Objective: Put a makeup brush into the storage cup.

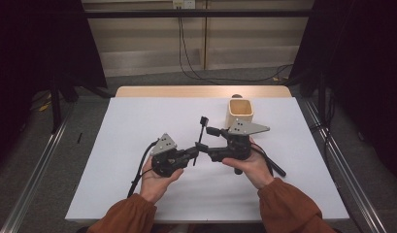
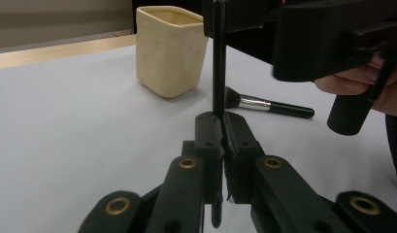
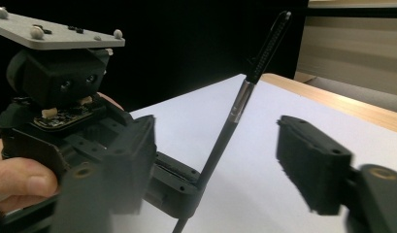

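A thin black brush [image 1: 201, 136] with a silver collar stands nearly upright, its lower handle pinched by my left gripper [image 1: 195, 151], which is shut on it. In the left gripper view the brush [image 2: 219, 63] rises straight from between the closed jaws of the left gripper [image 2: 220, 121]. My right gripper [image 1: 211, 141] is open, one jaw on each side of the brush without touching it. In the right gripper view the brush [image 3: 235, 111] leans between the spread jaws of the right gripper [image 3: 223, 162], and the left gripper [image 3: 189, 191] holds its base.
A cream square cup [image 1: 240, 112] stands at the back right of the white table [image 1: 138, 145], just beyond the right gripper. A second, fluffy makeup brush [image 2: 266, 104] lies flat on the table near the cup [image 2: 171, 48], behind the right hand.
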### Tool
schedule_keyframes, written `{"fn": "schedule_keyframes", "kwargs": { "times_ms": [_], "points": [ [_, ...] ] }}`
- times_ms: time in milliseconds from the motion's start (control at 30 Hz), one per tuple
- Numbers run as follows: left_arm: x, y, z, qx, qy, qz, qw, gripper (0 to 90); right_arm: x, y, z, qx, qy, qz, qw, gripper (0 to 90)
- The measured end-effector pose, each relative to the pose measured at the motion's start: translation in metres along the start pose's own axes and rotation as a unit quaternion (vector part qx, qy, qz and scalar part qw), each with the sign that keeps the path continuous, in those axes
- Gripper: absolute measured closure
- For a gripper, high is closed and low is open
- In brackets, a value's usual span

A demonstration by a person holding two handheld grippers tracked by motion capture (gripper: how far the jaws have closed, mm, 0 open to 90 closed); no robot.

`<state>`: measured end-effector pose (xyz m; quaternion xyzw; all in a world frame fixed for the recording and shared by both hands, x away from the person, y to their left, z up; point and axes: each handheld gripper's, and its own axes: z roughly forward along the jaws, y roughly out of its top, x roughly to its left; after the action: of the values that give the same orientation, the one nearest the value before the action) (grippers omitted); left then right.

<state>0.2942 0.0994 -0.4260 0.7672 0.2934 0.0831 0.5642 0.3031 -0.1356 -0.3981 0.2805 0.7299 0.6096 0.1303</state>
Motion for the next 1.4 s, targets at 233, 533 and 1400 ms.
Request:
{"fn": "schedule_keyframes", "kwargs": {
  "times_ms": [233,533,1400],
  "points": [
    [-0.003,-0.003,0.004,0.004,-0.003,0.002,1.0000,85.9,-0.004,-0.002,0.001,0.008,0.004,0.007,0.9999,46.5],
    [-0.007,-0.006,0.009,0.014,-0.006,0.009,0.9999,85.9,-0.008,-0.008,0.003,0.025,0.007,0.026,0.9993,66.6],
    [-0.008,-0.006,0.014,-0.001,0.007,0.021,0.9998,85.0,-0.009,-0.008,0.003,0.007,0.012,0.037,0.9992,86.1]
  ]
}}
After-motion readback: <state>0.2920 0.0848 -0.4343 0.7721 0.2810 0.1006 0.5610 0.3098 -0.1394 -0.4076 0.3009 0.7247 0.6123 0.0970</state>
